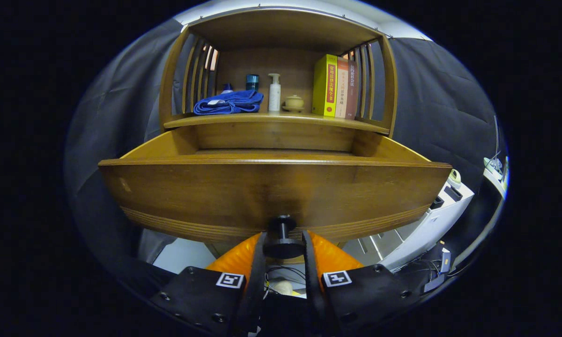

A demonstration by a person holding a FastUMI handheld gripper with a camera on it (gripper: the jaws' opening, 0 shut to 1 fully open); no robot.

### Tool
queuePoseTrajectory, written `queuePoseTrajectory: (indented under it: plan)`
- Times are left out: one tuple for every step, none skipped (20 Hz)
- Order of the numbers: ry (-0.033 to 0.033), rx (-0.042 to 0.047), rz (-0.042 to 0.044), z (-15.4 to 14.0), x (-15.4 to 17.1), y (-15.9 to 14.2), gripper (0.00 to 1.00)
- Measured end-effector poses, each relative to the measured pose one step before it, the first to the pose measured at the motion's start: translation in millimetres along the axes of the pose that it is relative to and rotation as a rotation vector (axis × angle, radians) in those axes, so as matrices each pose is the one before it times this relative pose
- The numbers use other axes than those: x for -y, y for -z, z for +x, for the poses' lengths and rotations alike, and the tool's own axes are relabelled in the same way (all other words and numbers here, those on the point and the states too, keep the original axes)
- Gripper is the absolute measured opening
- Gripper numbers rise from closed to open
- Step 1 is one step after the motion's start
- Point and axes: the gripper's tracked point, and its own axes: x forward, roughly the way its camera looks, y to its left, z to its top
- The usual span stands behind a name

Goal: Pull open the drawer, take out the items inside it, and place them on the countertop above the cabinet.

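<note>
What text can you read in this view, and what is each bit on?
"常用法律法规全书": spine of the tall yellow book.
Orange book spine and dark red book spine: lettering too blurred to read.
White pump bottle: no readable print.
Square black-and-white markers on the gripper: patterns, no words; its jaws grip the black round drawer knob.

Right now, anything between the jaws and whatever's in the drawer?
Yes. The gripper is shut on the black knob of the pulled-out drawer, and the tall drawer front stands between the jaws and the inside. The contents cannot be seen from here. The countertop carries a blue cloth.
</note>
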Motion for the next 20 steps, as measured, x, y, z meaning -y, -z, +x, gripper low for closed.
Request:
queuePoseTrajectory:
  plan:
    - [0.00744, 0.02349, 0.00005, -4.11, 2.07, -13.12, 0.5]
    - [0.00089, 0.02598, -0.00554, -2.11, 0.43, -13.82, 0.53]
    - [-0.00222, 0.02424, -0.00957, -3.42, 0.54, -17.2, 0.55]
    - [0.00325, 0.02496, -0.01506, -3.58, 3.33, -16.98, 0.56]
    - [-0.00213, 0.02548, -0.01066, -4.08, 2.85, -15.5, 0.63]
    - [-0.00322, 0.0202, -0.00447, -3.4, 1.72, -16.19, 0.66]
    - [-0.0056, 0.01834, 0.00163, -2.77, 0.25, -12.62, 0.69]
    - [-0.01075, 0.01318, 0.00536, -0.98, -1.04, -13.57, 0.69]
    - [-0.01264, 0.00956, 0.00916, 3.81, -0.85, -12.42, 0.69]
    - [-0.01515, 0.0068, 0.01228, 4.01, -2.96, -12.1, 0.71]
    - [-0.00614, 0.00775, 0.00378, 6.06, -0.48, -11.88, 0.74]
    - [-0.0124, 0.00838, 0.0004, 6.79, -3.24, -10.79, 0.77]
    - [-0.00578, 0.00541, -0.00234, 5.14, -2.03, -10.98, 0.83]
    - [-0.00629, -0.01279, 0.00026, 8.58, -1.35, -6.33, 0.87]
    - [-0.00606, -0.02078, 0.00673, 10.59, -3.31, -3.33, 0.9]
    - [-0.01142, -0.026, 0.00589, 14.13, -3.39, -2.07, 0.91]
    - [-0.01533, -0.0158, -0.00129, 3.78, -6.48, -6.59, 0.91]
    - [-0.01446, -0.02144, -0.01063, 10.76, -4.37, -5.15, 0.91]
    - [-0.01226, -0.03194, -0.0143, 13.87, -2.26, -0.33, 0.91]
    - [-0.01317, -0.04191, -0.01243, 12.34, -4.02, -0.08, 0.91]
